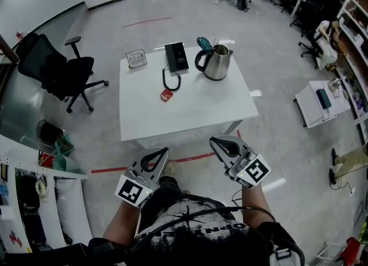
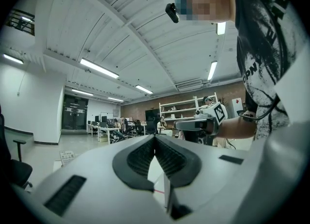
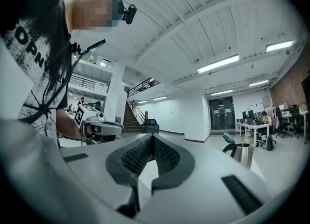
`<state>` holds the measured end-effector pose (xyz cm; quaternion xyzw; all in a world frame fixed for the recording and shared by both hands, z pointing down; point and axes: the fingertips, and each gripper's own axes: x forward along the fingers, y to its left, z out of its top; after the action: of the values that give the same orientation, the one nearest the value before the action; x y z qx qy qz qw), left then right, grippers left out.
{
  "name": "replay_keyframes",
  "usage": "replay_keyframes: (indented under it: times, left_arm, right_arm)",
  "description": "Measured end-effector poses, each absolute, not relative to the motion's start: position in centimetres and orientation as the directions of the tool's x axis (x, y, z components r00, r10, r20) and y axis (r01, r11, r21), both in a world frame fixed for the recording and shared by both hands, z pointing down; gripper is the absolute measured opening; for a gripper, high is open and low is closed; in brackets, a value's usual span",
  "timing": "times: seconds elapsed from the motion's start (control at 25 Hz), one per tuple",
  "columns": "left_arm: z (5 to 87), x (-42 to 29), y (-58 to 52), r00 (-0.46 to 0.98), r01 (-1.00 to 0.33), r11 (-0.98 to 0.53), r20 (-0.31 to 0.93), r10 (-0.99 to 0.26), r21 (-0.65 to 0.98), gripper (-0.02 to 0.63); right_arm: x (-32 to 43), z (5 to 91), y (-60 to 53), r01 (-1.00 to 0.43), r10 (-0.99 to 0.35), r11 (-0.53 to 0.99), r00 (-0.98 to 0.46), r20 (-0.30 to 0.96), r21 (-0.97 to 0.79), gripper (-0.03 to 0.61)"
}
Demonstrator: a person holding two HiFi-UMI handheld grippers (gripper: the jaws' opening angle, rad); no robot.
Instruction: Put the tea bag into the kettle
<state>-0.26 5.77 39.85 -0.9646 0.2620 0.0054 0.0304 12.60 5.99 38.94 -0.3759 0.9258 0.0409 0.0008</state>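
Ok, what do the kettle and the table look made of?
Kettle: metal, likely brushed steel, going by its silvery sheen; the black handle looks plastic. Table: smooth matte white top, probably laminate; can't be sure.

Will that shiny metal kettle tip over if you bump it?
Probably not easily: the stainless steel kettle stands upright on a wide base on the white table. Its smooth wall looks slippery, so it may slide rather than tip. Its teal lid stands open and might flap shut.

kettle on table, back right | tea bag left-front of kettle
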Motion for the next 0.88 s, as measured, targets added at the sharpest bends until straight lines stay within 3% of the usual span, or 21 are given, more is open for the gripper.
replay_keyframes:
  times: [0.88]
  left_arm:
    - [39.6,-1.1,-10.2,0.889,-0.457,-0.887,-0.037,-0.456,-0.065,0.011]
  right_arm:
    - [11.1,38.7,-9.6,-0.726,-0.731,0.680,-0.683,0.012,0.102,0.009]
